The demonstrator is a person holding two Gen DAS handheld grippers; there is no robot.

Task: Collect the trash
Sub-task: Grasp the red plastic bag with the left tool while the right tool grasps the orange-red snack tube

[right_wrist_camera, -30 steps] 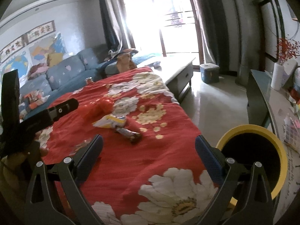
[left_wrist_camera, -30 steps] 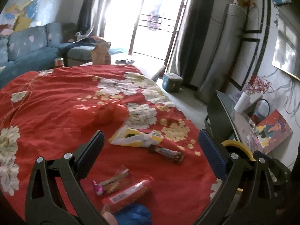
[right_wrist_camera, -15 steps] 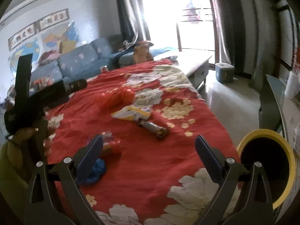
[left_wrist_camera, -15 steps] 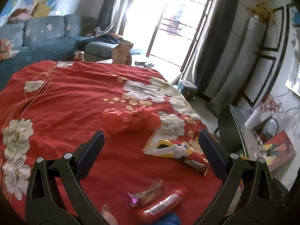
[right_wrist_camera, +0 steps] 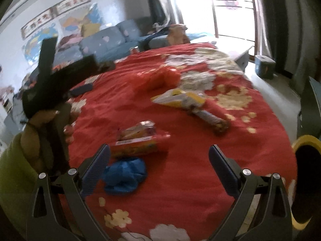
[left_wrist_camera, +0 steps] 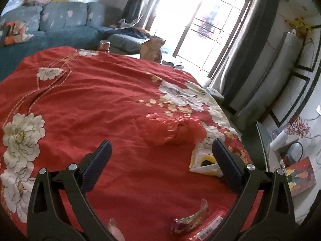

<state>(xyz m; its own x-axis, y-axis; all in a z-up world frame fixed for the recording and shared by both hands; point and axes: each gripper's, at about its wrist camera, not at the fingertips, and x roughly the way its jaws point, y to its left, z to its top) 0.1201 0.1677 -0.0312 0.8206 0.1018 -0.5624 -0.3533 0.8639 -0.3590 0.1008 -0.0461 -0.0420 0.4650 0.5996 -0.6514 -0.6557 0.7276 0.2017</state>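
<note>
Trash lies scattered on a red floral cloth. A crumpled red plastic bag sits mid-cloth. A yellow-white wrapper lies beside a dark snack bar. Nearer are a red tube packet, a clear candy wrapper and a crumpled blue piece. My left gripper hovers open above the cloth, short of the red bag. My right gripper is open just above the tube packet and blue piece. The left gripper shows held in a hand at the left.
A yellow-rimmed black bin stands at the cloth's right edge. A blue sofa and a paper bag lie beyond the far edge. A dark table with clutter stands right, with a blue container on the floor.
Both grippers swung left across the cloth. The left view now centres on the red bag; the right view has come over the tube packet and blue piece. Both stayed open.
</note>
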